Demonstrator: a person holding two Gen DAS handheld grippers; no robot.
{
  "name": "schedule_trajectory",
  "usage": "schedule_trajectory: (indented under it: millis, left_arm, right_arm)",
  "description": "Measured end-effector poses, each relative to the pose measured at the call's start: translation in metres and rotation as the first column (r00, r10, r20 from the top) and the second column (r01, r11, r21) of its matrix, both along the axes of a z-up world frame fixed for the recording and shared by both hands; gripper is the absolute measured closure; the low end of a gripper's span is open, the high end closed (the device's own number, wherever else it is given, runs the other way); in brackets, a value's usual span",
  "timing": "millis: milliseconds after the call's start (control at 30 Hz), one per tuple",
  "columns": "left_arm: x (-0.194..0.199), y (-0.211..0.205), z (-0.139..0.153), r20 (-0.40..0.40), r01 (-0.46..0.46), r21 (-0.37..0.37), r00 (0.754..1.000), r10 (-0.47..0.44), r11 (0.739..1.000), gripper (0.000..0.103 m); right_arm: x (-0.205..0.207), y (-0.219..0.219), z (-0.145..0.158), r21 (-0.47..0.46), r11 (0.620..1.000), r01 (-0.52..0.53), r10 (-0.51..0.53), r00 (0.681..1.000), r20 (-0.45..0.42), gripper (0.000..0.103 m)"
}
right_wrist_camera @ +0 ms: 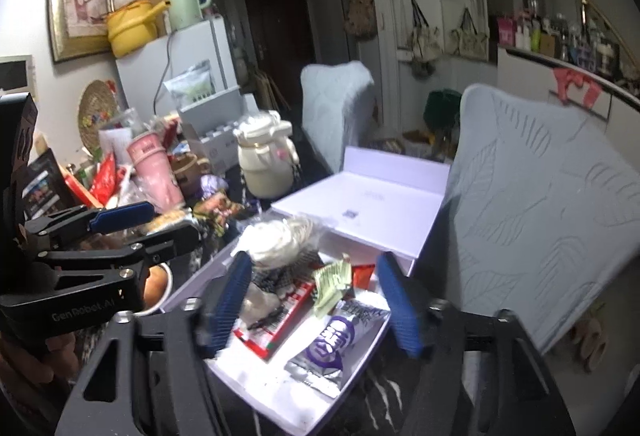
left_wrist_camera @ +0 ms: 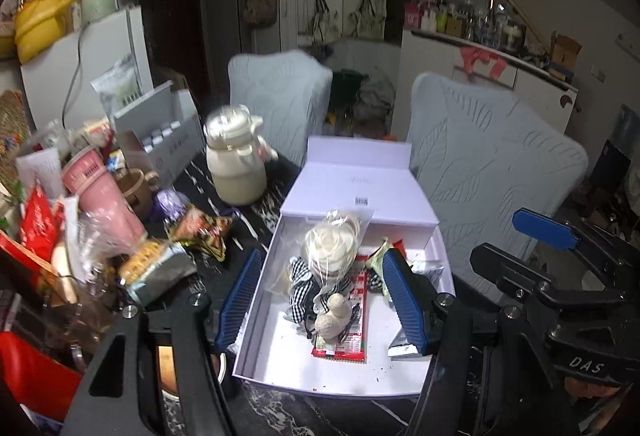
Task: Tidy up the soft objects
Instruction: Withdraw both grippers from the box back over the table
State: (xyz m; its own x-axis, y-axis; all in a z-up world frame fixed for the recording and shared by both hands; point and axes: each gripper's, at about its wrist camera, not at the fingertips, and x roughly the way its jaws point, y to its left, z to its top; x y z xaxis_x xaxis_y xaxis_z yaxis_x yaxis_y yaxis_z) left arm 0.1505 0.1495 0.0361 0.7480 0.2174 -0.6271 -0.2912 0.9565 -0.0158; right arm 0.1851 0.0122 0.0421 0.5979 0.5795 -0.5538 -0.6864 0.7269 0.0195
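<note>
Below both empty, parted claws, left (left_wrist_camera: 320,300) and right (right_wrist_camera: 316,308), soft items lie in the white box (left_wrist_camera: 256,356).

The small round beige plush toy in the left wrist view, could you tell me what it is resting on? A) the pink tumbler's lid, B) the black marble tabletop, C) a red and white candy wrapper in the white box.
C: the beige plush toy sits on the red and white candy wrapper inside the white box.

"DAS" on right gripper (left_wrist_camera: 548,232); "GenRobot.AI" on left gripper (right_wrist_camera: 132,224).
</note>
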Motion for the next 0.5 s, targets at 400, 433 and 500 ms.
schedule_trajectory:
  millis: [400, 433, 500]
  left_arm:
    - [-0.064, -0.025, 0.044, 0.12, -0.011, 0.042, 0.993, 0.006, 0.999, 0.021]
    - [-0.07, -0.027, 0.046, 0.133, -0.015, 0.048, 0.991, 0.008, 0.999, 0.017]
    - [-0.081, -0.033, 0.051, 0.154, -0.019, 0.064, 0.988, 0.009, 0.998, 0.016]
  right_arm:
    - [-0.061, -0.024, 0.045, 0.049, 0.999, -0.011, 0.005, 0.992, 0.124, 0.015]
    - [-0.066, -0.026, 0.047, 0.051, 0.999, -0.009, 0.002, 0.991, 0.132, 0.015]
    - [-0.074, -0.03, 0.051, 0.058, 0.998, -0.009, 0.0, 0.989, 0.147, 0.014]
